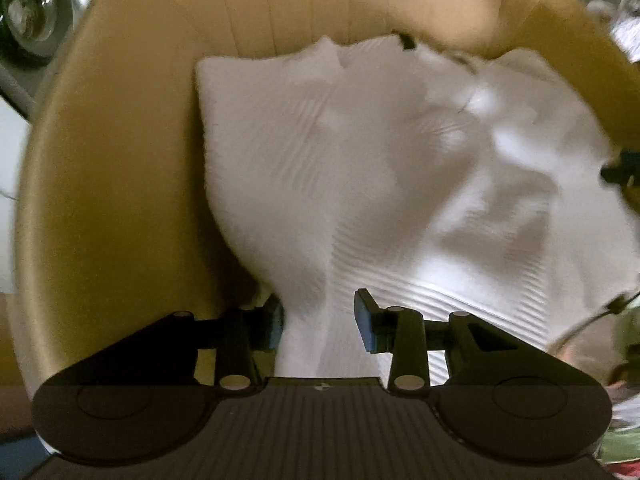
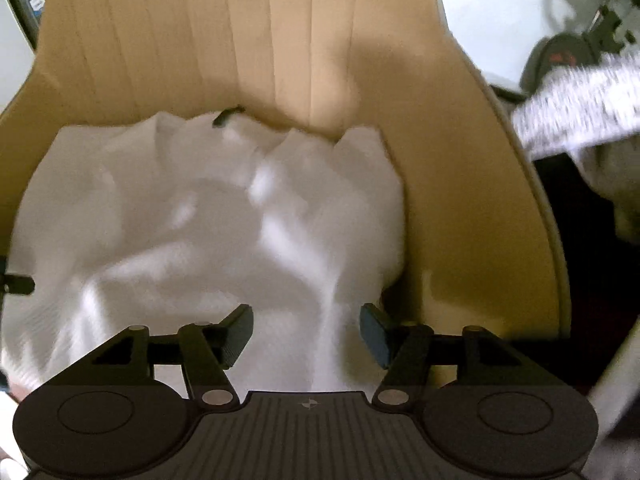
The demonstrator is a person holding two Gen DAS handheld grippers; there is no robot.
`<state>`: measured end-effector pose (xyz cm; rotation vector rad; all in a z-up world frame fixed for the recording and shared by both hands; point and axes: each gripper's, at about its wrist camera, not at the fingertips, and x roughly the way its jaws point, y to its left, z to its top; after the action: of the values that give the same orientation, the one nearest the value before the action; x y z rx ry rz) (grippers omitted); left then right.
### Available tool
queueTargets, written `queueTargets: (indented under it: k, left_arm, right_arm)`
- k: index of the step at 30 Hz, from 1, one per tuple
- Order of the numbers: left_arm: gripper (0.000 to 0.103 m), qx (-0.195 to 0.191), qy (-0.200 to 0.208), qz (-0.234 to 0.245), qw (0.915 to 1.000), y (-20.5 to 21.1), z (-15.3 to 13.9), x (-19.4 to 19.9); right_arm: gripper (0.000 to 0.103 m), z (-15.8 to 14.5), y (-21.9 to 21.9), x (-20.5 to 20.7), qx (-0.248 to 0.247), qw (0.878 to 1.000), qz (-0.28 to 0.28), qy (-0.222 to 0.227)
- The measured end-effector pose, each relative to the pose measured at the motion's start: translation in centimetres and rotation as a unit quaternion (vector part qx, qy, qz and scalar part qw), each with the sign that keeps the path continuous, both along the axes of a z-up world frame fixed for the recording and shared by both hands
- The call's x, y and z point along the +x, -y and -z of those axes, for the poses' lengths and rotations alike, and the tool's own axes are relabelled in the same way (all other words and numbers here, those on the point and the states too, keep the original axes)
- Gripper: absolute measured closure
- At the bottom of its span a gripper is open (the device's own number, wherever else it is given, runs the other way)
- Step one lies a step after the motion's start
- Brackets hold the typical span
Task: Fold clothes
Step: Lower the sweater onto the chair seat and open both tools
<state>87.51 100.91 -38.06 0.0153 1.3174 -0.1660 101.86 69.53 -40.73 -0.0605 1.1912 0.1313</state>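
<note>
A white ribbed knit garment lies rumpled on the tan seat of a chair, with a small black tag at its far edge. My left gripper is shut on a thick bunch of the garment's near edge, and folds run up into its jaws. In the right wrist view the same garment fills the left of the chair seat, with the tag at the back. My right gripper is shut on another bunch of the near edge. Both views are blurred.
The chair's ribbed tan backrest rises behind the garment. A round grey wheel-like object shows at top left. A speckled grey-white cloth hangs at the right over a dark floor.
</note>
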Motion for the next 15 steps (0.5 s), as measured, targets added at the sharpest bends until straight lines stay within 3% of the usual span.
queueTargets:
  k: [6, 12, 15]
  left_arm:
    - [0.051, -0.033, -0.038, -0.037, 0.9981, 0.6, 0.4, -2.5]
    - [0.051, -0.023, -0.083, -0.060, 0.9945, 1.3, 3.8, -5.0]
    - [0.051, -0.035, -0.095, -0.075, 0.9920, 1.3, 4.6, -4.5]
  right_arm:
    - [0.053, 0.8, -0.1, -5.5, -0.041, 0.998, 0.030, -0.039]
    - [0.052, 0.5, -1.6, -5.4, -0.079, 0.996, -0.004, -0.031]
    - [0.054, 0.1, -2.5, -5.3, -0.063, 0.997, -0.030, -0.025]
